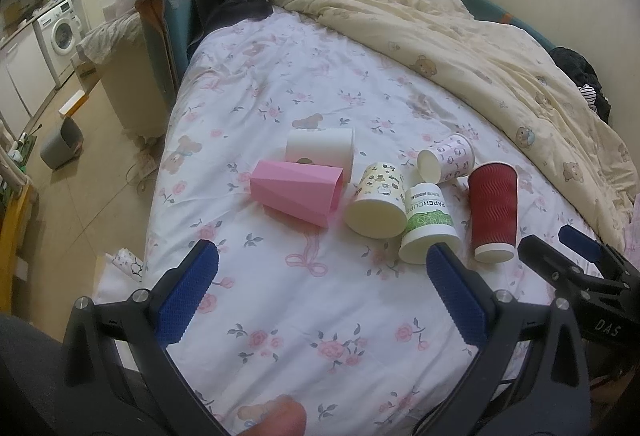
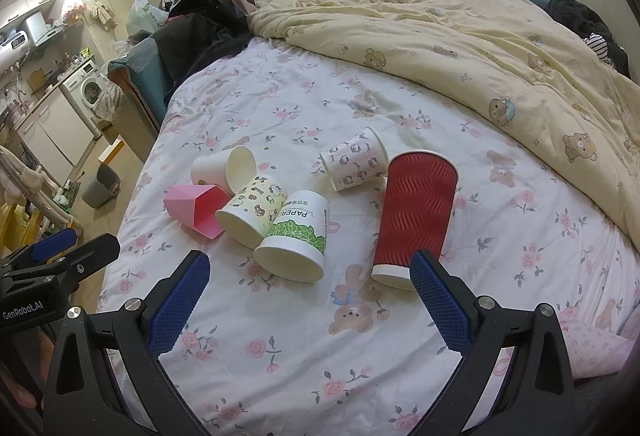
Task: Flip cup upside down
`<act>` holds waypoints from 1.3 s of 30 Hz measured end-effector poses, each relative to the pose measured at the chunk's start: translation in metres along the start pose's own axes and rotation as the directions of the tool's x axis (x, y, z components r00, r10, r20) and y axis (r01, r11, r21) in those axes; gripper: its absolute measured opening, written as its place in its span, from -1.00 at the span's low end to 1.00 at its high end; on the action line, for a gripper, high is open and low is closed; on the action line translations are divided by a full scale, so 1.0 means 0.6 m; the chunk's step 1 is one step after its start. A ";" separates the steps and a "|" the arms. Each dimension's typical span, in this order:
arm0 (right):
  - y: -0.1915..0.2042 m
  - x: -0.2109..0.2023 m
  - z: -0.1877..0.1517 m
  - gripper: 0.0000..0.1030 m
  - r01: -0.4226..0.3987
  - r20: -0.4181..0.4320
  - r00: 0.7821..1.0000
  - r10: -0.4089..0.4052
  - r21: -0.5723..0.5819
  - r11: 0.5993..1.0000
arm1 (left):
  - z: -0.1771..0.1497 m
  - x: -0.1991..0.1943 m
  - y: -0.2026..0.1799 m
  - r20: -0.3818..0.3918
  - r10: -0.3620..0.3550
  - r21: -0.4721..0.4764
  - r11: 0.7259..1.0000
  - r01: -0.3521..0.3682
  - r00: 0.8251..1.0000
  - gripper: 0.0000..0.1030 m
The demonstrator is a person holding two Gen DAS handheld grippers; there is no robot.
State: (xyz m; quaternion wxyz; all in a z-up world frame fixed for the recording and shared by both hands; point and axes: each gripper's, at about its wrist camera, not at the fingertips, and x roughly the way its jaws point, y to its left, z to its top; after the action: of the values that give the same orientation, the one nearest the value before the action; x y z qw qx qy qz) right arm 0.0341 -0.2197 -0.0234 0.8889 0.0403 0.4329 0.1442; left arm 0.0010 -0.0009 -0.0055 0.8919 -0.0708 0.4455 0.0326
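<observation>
Red ribbed paper cup (image 2: 414, 214) on its side on the flowered bedsheet (image 2: 280, 348), mouth toward the camera, rim just beyond the right fingertip of the right gripper (image 2: 310, 268). Right gripper spread wide, blue pads bare, nothing between them, low over the sheet. Left gripper (image 1: 322, 256) spread wide too, empty, its right fingertip just in front of the rim of the green-printed cup (image 1: 428, 228).

Six cups in a loose cluster, all tipped over. Green-printed cup left of the red one in the right wrist view, a strip of sheet between them, mouth toward the camera. Yellow cartoon cup (image 2: 252, 210) touching its left flank, mouth likewise forward. Pink faceted cup (image 2: 196, 210) further left, lying crosswise, close against the yellow one. Plain white cup (image 2: 222, 168) behind the pink one, mouth turned right. Small pink-patterned cup (image 2: 354, 160) behind, between the green-printed and the red, its rim near the red cup's base.

Cream bear-print duvet (image 2: 500, 48) bunched along the far and right side of the bed, well apart from the cups. Dark clothing (image 2: 200, 32) heaped at the far left corner. Washing machine (image 2: 90, 88) and grey bin (image 2: 100, 188) on the floor side, left of the bed. Each gripper visible at the edge of the other's view.
</observation>
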 end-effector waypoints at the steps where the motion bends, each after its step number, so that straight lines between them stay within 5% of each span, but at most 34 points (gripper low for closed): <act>1: 0.000 0.000 0.000 0.97 0.000 0.000 1.000 0.000 0.000 1.000 | 0.000 0.000 0.000 0.000 0.000 0.000 1.000 0.000 1.000 0.99; 39: -0.001 -0.002 0.003 0.97 0.009 0.006 1.000 -0.009 -0.012 1.000 | 0.000 0.000 0.002 0.004 0.000 0.000 1.000 0.000 1.000 0.99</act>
State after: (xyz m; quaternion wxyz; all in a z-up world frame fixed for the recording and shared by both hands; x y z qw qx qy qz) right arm 0.0349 -0.2206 -0.0214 0.8911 0.0336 0.4296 0.1426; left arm 0.0010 0.0005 -0.0057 0.8927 -0.0707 0.4438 0.0325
